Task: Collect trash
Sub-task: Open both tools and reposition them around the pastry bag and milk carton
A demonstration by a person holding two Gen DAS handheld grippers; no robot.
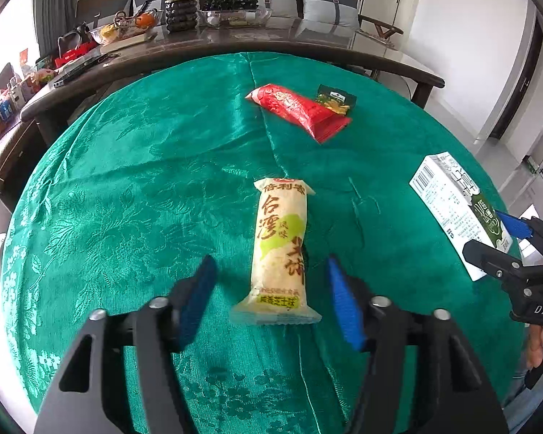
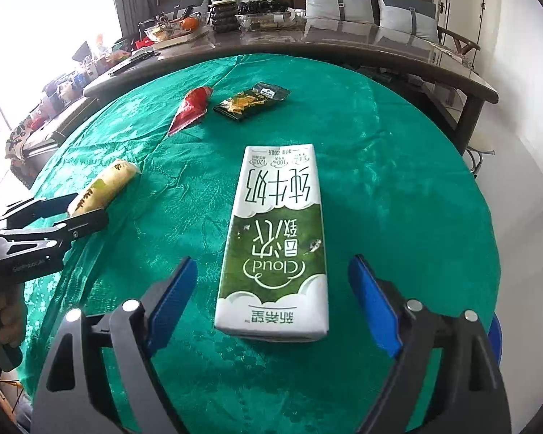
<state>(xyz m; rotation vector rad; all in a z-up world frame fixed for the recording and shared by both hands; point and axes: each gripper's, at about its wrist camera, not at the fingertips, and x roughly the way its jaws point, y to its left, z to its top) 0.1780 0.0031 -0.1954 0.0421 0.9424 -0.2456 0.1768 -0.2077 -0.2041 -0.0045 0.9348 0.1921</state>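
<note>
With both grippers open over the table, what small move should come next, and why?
Probably close the left gripper on the rice cracker packet: its blue pads already flank the packet. The right gripper likewise straddles the milk carton, so it could follow.

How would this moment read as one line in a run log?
left hand-held gripper: open, astride rice cracker packet | right hand-held gripper: open, astride milk carton | nothing lifted

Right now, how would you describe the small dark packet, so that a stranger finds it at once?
Start from the green tablecloth and look to its far side, near the long dark table. There the dark packet lies flat beside the red wrapper. It alone is black-green, with a yellow-orange picture.
</note>
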